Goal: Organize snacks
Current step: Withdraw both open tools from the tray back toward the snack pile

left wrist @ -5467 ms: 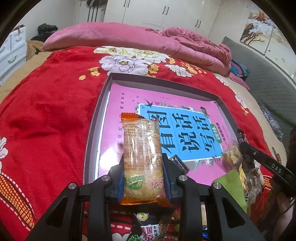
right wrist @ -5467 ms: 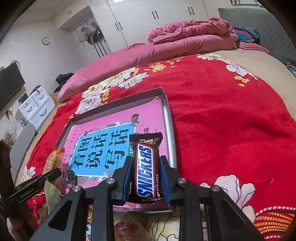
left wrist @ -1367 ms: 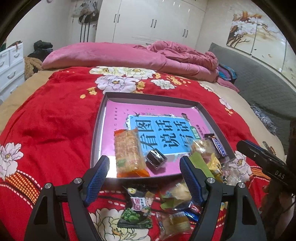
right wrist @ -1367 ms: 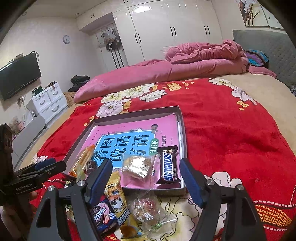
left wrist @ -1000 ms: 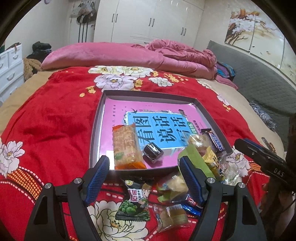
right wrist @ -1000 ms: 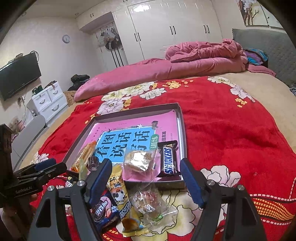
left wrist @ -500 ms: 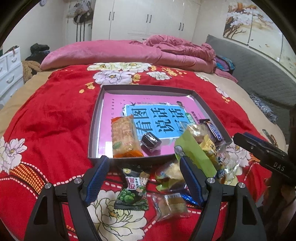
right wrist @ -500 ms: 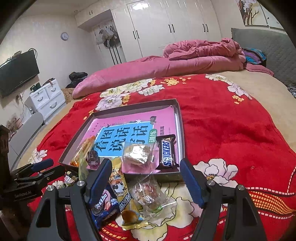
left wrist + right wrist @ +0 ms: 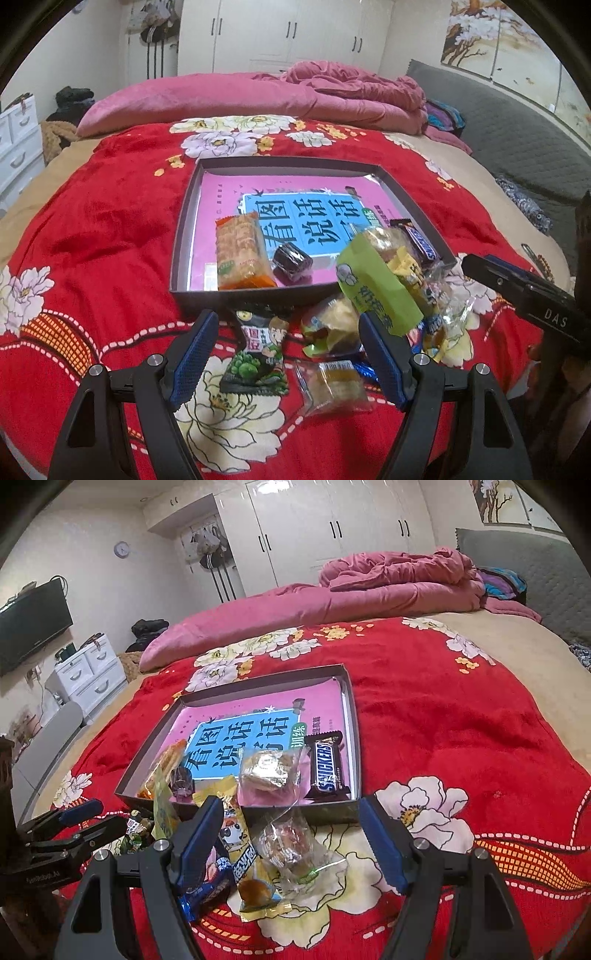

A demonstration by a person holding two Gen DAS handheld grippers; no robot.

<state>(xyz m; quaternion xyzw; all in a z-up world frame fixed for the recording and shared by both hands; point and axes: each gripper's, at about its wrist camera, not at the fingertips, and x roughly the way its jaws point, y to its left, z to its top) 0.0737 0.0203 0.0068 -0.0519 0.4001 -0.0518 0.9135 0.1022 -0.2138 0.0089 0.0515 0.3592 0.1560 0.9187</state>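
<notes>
You hovered both the left gripper (image 9: pixel 286 354) and right gripper (image 9: pixel 288 840) empty, jaws wide, over loose snacks beside the tray (image 9: pixel 178 236); a Snickers bar (image 9: pixel 327 770) and cracker pack (image 9: pixel 240 251) already lay inside. Next looked like a pick: the black-and-green packet (image 9: pixel 258 350) sat between your left jaws, needing a descent and squeeze.

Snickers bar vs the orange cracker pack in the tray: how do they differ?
The Snickers bar is slim, with a dark opaque wrapper; the cracker pack is wider, orange-ended and clear enough to show the crackers. The Snickers bar lies by the tray's right wall in the left wrist view, the cracker pack toward its left side. Both lie flat inside the tray, lengthwise, near its front wall.
</notes>
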